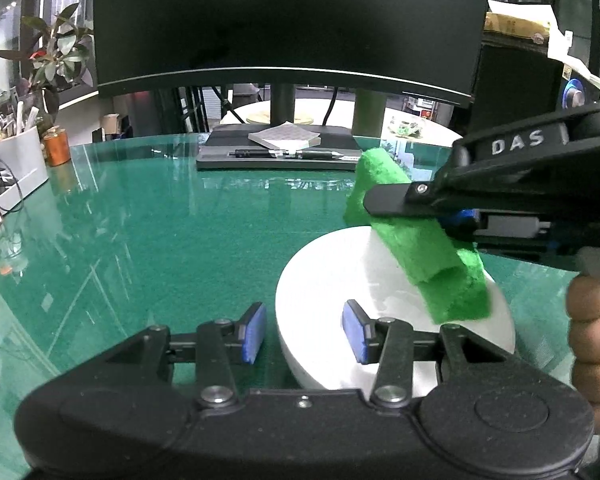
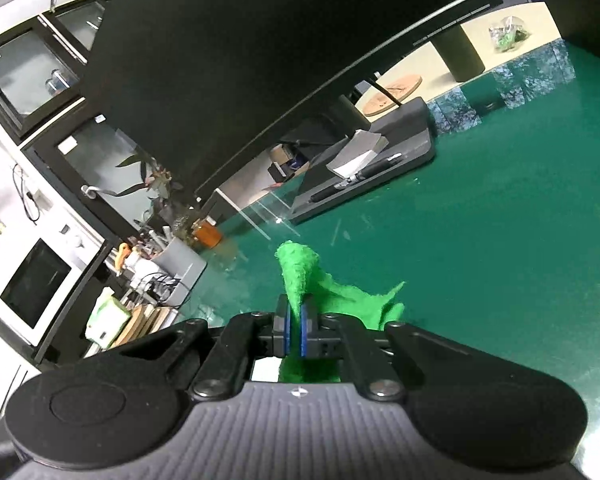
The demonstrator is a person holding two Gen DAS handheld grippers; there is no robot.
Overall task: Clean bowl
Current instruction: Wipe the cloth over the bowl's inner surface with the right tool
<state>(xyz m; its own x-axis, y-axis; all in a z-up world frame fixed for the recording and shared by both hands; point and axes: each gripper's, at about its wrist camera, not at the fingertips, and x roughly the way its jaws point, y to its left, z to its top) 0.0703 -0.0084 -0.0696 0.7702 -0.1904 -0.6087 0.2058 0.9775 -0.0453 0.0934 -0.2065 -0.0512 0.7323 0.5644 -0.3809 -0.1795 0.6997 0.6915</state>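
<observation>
White bowl [image 1: 340, 300]: on green glass table [image 1: 160, 240], rim pinched between left gripper [image 1: 304, 332] pads, steadying it. Green sponge [image 1: 420, 252]: clamped in right gripper [image 2: 296, 320], over bowl's 3 o'clock side, for wiping.

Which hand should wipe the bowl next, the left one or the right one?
Probably the right. The right gripper is shut on the green cloth, which already hangs over the white bowl. The left gripper straddles the bowl's rim, so it seems better placed to steady it.
</observation>
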